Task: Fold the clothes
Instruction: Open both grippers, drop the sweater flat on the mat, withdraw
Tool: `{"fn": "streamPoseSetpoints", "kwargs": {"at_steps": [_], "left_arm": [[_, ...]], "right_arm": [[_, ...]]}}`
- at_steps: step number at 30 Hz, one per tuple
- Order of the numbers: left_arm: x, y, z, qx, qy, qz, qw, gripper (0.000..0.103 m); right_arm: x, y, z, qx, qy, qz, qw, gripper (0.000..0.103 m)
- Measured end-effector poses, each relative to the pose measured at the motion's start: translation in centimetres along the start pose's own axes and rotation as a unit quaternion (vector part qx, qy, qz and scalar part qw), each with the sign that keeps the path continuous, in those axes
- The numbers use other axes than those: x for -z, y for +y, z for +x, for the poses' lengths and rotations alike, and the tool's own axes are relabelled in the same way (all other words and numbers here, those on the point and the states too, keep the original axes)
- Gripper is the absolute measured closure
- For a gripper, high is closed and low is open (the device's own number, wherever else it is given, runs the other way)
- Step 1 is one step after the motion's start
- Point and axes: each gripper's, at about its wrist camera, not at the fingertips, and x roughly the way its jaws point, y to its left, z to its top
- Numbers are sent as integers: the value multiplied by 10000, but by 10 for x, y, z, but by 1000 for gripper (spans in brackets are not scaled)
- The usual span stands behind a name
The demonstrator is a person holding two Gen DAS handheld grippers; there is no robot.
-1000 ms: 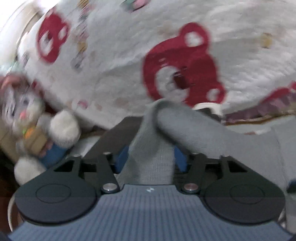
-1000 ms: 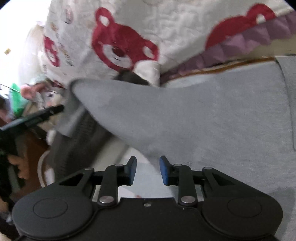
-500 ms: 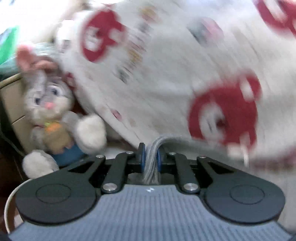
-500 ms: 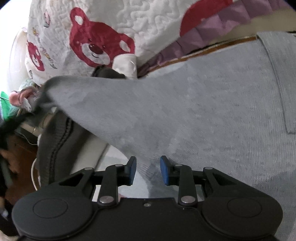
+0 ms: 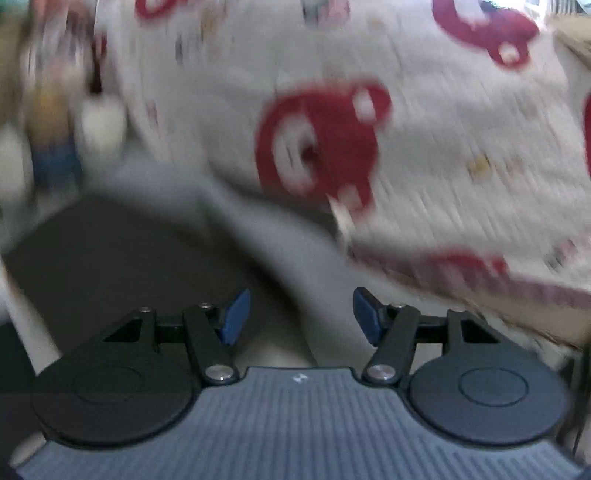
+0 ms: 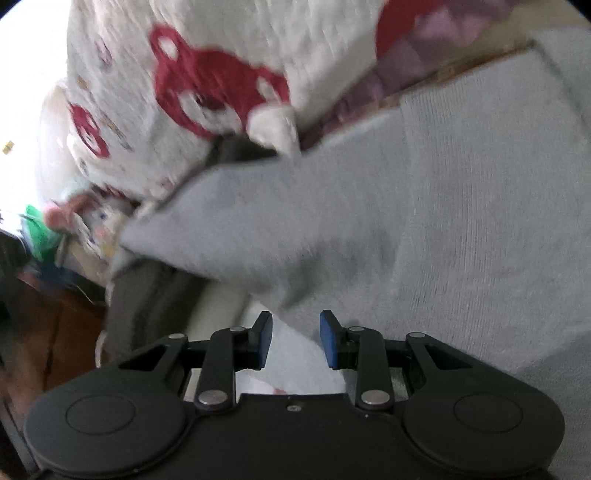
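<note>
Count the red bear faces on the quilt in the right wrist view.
2 whole red bear faces: a large one at upper centre, a smaller one at the quilt's left edge. A red patch at the top may be a third; folds may hide more.

The right tongs [image 6: 295, 339] stand parted, nothing between them — a grey sweater [image 6: 424, 229] spreads just ahead, one flap folded leftward, beside a bear-print quilt [image 6: 221, 85]
</note>
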Motion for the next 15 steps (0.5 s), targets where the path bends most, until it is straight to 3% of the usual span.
{"fn": "streamPoseSetpoints", "kwargs": {"at_steps": [2,5,9,11,15], "left_arm": [[39,-2,5,262,457,-333,9981,43],[64,-15,17,930,1307,-283,9866,43],[85,-42,-3,1202,1629,159,9792,40],[99,-48,-17,1186,1788,274,9763,39],[116,-52,-37,1431,2054,569,9665,39]], "right_arm": [[-4,3,-13,69,-150,-45,9999,69],[-14,20,-76,105,-417,-319,9986,68],[11,27,-162,192,-263,-518,9981,58],[29,13,-198,237,-83,-184,9995,58],[67,-20,-285,-131,-75,590,9981,56]]}}
